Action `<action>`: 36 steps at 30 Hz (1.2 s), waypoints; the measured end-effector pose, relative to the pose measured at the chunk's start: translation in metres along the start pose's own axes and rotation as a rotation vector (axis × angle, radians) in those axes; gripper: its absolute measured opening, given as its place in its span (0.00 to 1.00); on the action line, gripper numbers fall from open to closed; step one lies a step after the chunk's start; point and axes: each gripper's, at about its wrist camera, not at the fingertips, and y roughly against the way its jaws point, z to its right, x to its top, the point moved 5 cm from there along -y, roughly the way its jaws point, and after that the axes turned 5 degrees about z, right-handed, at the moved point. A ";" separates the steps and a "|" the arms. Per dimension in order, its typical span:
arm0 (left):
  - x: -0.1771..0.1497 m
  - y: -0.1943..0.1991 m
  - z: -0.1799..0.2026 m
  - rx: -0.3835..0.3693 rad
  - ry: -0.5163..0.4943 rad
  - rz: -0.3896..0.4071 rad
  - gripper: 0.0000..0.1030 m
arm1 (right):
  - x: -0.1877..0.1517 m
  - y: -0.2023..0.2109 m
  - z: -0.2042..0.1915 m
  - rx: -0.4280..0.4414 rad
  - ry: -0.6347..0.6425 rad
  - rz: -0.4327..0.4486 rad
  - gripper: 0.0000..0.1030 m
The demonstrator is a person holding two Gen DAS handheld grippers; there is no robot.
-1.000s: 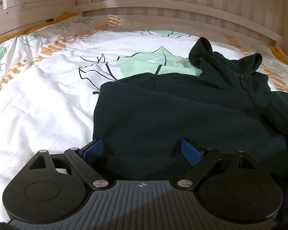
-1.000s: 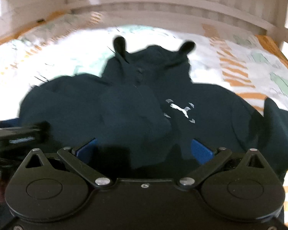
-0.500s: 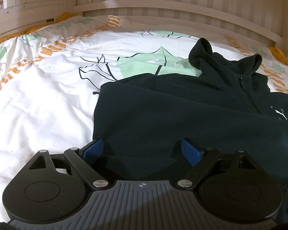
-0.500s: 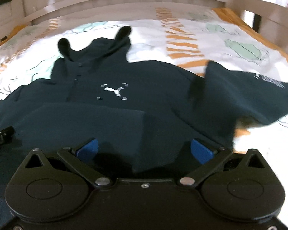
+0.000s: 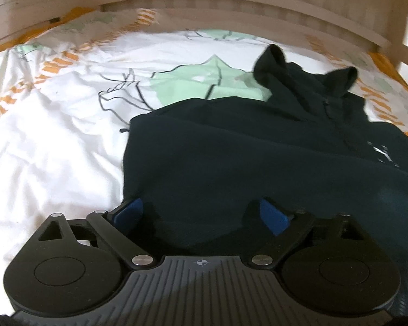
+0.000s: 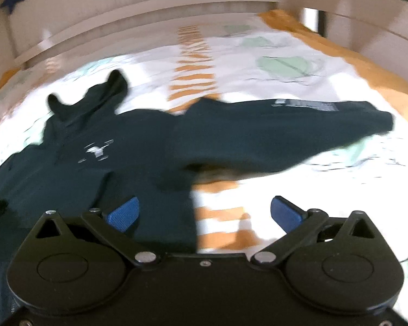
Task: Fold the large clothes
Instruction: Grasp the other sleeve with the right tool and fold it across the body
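Nearest in the left wrist view, the left gripper [image 5: 201, 213] has its 2 blue-padded fingers [image 5: 127, 212] spread wide, released, low over the hem area of the dark navy fleece zip hoodie [image 5: 231, 163]; whether the pads touch the cloth I cannot tell. The right gripper [image 6: 204, 213] is likewise spread and grasps nothing, its left pad over dark cloth and its right pad over the white quilt with orange stripes and green leaf prints [image 6: 285, 54].

The hoodie lies front-up on that quilt, its hood [image 5: 299, 76] pointing toward the pale wooden slatted headboard [image 5: 231, 5]. Its long sleeve [image 6: 285, 130] stretches sideways, well out from the body, and the cloth bunches where the sleeve joins.

Risks, as I judge them: a pinch at the hem could take the loose quilt along with the fleece, dragging the bedding. The bunched armpit could fold into a lump if the sleeve is brought across unsmoothed. The right view is blurred, so a grasp aimed now could miss the edge.
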 end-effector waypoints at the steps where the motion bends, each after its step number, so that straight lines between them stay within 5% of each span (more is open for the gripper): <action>1: 0.003 0.007 0.003 -0.010 -0.006 0.008 0.91 | 0.004 0.001 0.012 -0.015 -0.012 0.004 0.99; 8: 0.028 0.050 0.057 -0.140 -0.055 0.073 0.91 | 0.022 -0.010 0.078 -0.127 -0.069 0.042 0.99; 15: 0.021 0.031 0.127 -0.252 -0.076 0.039 0.91 | 0.035 -0.032 0.135 -0.182 -0.210 0.068 0.99; 21: -0.006 -0.004 0.162 -0.237 -0.137 -0.029 0.91 | 0.042 -0.054 0.174 -0.208 -0.286 0.090 0.99; 25: -0.021 -0.008 0.170 -0.196 -0.193 0.041 0.96 | 0.040 -0.072 0.198 -0.169 -0.386 0.085 0.99; 36: -0.023 -0.013 0.169 -0.208 -0.180 0.040 1.00 | 0.046 -0.103 0.226 -0.080 -0.531 0.164 1.00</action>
